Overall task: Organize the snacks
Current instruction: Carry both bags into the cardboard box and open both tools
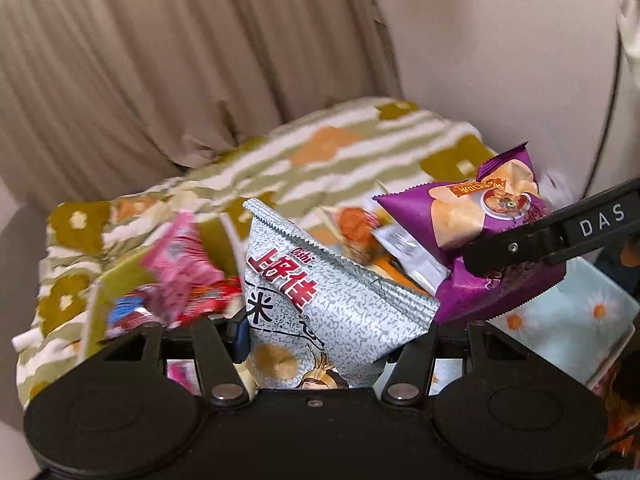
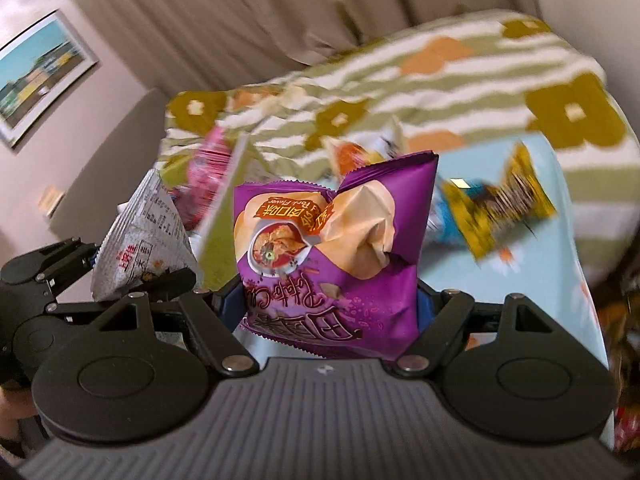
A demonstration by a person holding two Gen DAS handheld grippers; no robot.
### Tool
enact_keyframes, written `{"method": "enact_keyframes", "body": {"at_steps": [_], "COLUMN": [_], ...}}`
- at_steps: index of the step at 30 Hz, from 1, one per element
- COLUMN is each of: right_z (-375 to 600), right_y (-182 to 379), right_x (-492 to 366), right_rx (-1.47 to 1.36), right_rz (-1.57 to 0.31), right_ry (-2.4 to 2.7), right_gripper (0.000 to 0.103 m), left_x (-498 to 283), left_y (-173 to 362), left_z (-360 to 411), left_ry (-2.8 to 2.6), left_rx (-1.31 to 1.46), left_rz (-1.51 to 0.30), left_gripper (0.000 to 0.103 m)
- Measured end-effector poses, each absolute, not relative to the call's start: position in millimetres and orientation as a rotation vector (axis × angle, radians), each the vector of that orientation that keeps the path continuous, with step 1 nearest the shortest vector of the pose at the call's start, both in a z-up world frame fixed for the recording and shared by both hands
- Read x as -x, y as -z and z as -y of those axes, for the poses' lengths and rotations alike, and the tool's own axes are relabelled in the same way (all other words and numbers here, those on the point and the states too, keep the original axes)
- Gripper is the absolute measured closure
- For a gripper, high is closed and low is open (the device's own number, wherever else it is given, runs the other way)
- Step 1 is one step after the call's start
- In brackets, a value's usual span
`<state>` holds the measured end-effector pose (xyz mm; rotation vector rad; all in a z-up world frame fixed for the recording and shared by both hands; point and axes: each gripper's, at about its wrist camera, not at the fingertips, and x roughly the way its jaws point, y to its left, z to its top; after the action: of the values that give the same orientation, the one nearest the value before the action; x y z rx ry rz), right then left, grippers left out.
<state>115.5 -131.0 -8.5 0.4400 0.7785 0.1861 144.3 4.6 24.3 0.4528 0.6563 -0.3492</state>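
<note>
Two held bags [image 1: 320,304] [image 2: 340,264], yellow packet [image 2: 500,208] — right view only

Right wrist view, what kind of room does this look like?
Probably a living room or bedroom at home: a flowered blanket over soft furniture, long beige curtains behind it, and a framed picture on the wall.

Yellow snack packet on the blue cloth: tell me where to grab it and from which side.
Take the yellow snack packet across its pinched middle, coming down from above. It lies flat on the blue cloth with both ends flared like a bow, so the narrow waist fits between the fingers. Both claws already hold bags, so one must be freed first.
</note>
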Motion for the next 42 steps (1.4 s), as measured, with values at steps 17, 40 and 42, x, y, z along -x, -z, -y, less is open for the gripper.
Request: {"method": "enact_keyframes", "body": {"at_steps": [17, 40, 42], "right_z": [4, -91, -97], "right_y": [-45, -29, -30], "right_x": [-182, -223, -225], "right_rx": [-0.381, -0.36, -0.352], "right_rz": [-0.706, -0.691, -0.702], "right_ry": [-0.334, -0.24, -0.253], "right_gripper": [0.009, 0.009, 0.009], "left_x": [-187, -213, -218], "left_y": [-51, -22, -24], "left_z": [-136, -237, -244], "left_ry": [0.141, 0.205, 0.2], "left_rx": [-0.282, -0.144, -0.134], "left_rz": [-0.674, -0.749, -0.746], "left_gripper": [0.041, 0.001, 0.001]}}
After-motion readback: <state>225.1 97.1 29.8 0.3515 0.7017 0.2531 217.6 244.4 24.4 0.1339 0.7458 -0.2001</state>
